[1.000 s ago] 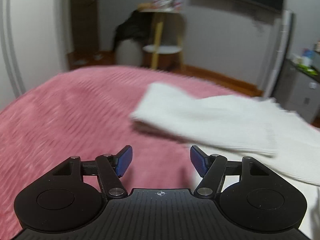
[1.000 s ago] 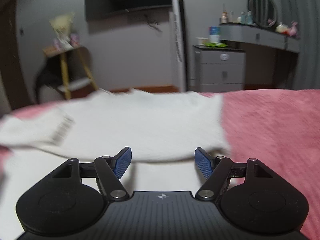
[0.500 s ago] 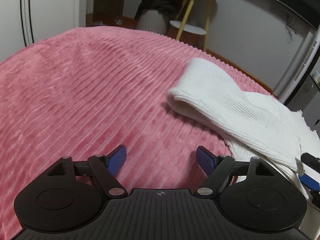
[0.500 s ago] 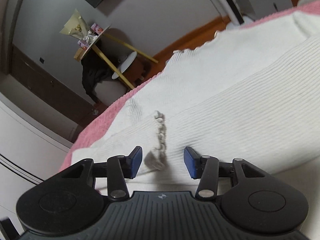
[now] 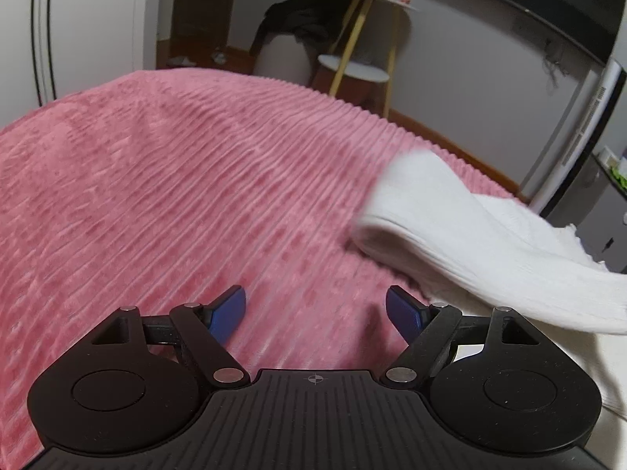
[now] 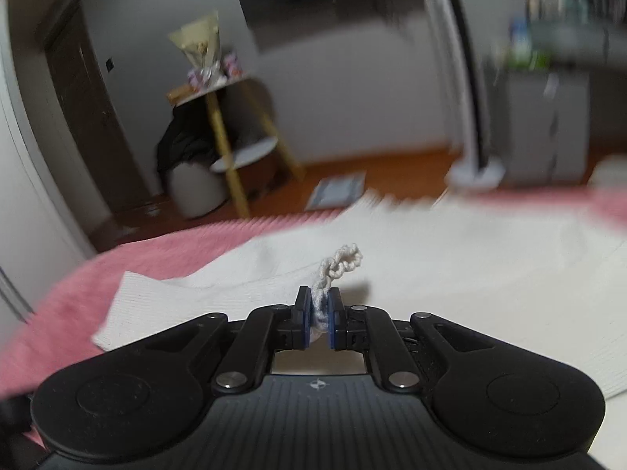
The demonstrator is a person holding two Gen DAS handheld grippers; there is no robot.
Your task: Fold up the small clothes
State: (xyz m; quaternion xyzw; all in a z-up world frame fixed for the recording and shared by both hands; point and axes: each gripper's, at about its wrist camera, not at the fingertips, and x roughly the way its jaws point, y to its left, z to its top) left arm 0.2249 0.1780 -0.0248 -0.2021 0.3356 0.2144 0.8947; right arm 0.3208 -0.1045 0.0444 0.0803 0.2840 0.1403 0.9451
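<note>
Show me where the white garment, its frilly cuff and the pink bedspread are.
white garment (image 5: 462,227): left wrist view, on the folded sleeve.
frilly cuff (image 6: 343,262): right wrist view, on the scalloped trim above the right gripper (image 6: 319,323).
pink bedspread (image 5: 176,180): left wrist view, on bare ribbed fabric.

The garment lies on the bed, toward its right side in the left wrist view, one sleeve reaching left. Beyond the bed's far edge stands a side table, a tall fan to its right.
</note>
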